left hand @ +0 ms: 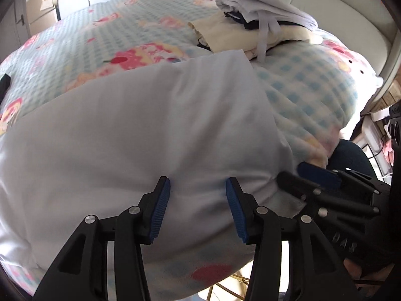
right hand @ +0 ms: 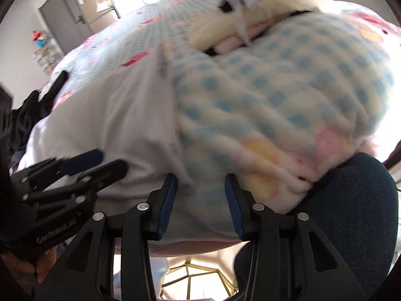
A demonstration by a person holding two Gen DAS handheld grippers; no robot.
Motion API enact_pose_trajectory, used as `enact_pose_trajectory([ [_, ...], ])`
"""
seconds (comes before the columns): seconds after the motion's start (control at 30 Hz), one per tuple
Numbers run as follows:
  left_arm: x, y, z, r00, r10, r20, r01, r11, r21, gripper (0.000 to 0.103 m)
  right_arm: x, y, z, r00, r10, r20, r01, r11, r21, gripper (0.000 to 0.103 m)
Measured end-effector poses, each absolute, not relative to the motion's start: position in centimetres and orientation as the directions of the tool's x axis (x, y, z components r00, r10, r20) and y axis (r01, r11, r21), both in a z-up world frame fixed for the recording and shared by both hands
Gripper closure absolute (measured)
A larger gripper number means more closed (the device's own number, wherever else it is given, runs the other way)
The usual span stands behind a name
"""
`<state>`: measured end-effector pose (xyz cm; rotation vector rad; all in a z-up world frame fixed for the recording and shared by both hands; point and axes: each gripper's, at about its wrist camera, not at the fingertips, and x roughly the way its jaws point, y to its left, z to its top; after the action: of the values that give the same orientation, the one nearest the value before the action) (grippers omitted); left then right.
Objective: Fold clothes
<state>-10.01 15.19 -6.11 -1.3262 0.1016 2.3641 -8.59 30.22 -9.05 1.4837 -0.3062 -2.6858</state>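
On checked blanket (left hand: pixel 313 80): white garment (left hand: pixel 140 130) spread smooth, few creases; left gripper (left hand: pixel 198 207) & right gripper (right hand: pixel 200 204) both apart.

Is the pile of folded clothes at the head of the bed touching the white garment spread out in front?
Cannot tell. In the left wrist view the white garment's far corner reaches the pile of folded clothes, but contact or overlap isn't clear.

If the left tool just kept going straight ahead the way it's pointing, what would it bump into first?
Most likely the white garment spread on the checked blanket. The open left tool already sits at its near edge, so cloth comes first, though exact depth is hard to judge.
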Motion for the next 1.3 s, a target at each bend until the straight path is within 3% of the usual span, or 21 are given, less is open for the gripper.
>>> enact_pose_trajectory([
  [0.13,-9.7,14.7,-5.8,-0.454,0.35,-0.819,-0.395,-0.903,-0.167,0.052,-7.8,31.2,-8.1,-0.561,-0.014,-0.827,-0.13,-0.986,0.104,0.06],
  [0.3,-9.3,11.9,-3.0,-0.53,0.394,-0.751,-0.345,-0.909,-0.234,0.052,-7.5,31.3,-6.1,-0.643,-0.213,-0.736,0.01,-0.963,0.27,0.056],
  [0.4,-9.8,7.7,-3.3,-0.558,0.33,-0.761,-0.252,-0.942,-0.223,0.049,-9.0,29.5,-6.1,-0.622,-0.26,-0.738,0.124,-0.964,0.235,0.058],
  [0.5,-10.5,3.4,-3.7,-0.576,0.257,-0.776,-0.152,-0.966,-0.207,0.049,-11.5,29.0,-8.0,-0.542,-0.182,-0.82,0.077,-0.983,0.167,0.059],
  [0.67,-11.5,-3.8,-4.5,-0.589,0.132,-0.797,0.016,-0.984,-0.175,0.049,-11.6,32.3,-7.9,-0.548,-0.182,-0.817,-0.041,-0.969,0.244,0.059],
  [0.73,-11.4,-8.0,-4.2,-0.618,0.205,-0.759,0.087,-0.942,-0.324,0.049,-11.7,32.9,-6.9,-0.561,-0.173,-0.81,-0.05,-0.969,0.242,0.059],
  [0.87,-11.9,-11.4,-2.5,-0.683,0.21,-0.7,0.1,-0.922,-0.374,0.049,-13.6,32.1,-4.1,-0.576,-0.263,-0.774,0.065,-0.959,0.276,0.056],
  [0.97,-13.3,-10.5,-1.7,-0.687,0.194,-0.7,0.043,-0.951,-0.305,0.049,-16.3,28.4,-2.6,-0.565,-0.315,-0.763,0.219,-0.948,0.23,0.053],
  [1.07,-15.2,-9.9,-2.0,-0.682,0.169,-0.711,0.019,-0.968,-0.249,0.049,-18.2,23.0,-2.6,-0.563,-0.238,-0.792,0.349,-0.936,0.033,0.05],
  [1.17,-17.1,-11.0,-3.2,-0.652,0.081,-0.754,0.091,-0.979,-0.184,0.05,-20.3,21.6,-4.5,-0.514,-0.224,-0.828,0.379,-0.925,0.015,0.051],
  [1.23,-18.4,-11.7,-4.0,-0.628,0.021,-0.778,0.137,-0.981,-0.138,0.061,-21.6,23.2,-5.7,-0.502,-0.213,-0.838,0.325,-0.945,0.045,0.052],
  [1.27,-19.1,-12.1,-4.4,-0.614,-0.008,-0.789,0.16,-0.981,-0.114,0.058,-22.3,23.9,-6.3,-0.496,-0.208,-0.843,0.297,-0.953,0.06,0.05],
  [1.3,-19.7,-12.5,-4.7,-0.6,-0.038,-0.799,0.182,-0.979,-0.09,0.047,-22.8,24.7,-6.8,-0.495,-0.198,-0.846,0.269,-0.961,0.067,0.046],
])
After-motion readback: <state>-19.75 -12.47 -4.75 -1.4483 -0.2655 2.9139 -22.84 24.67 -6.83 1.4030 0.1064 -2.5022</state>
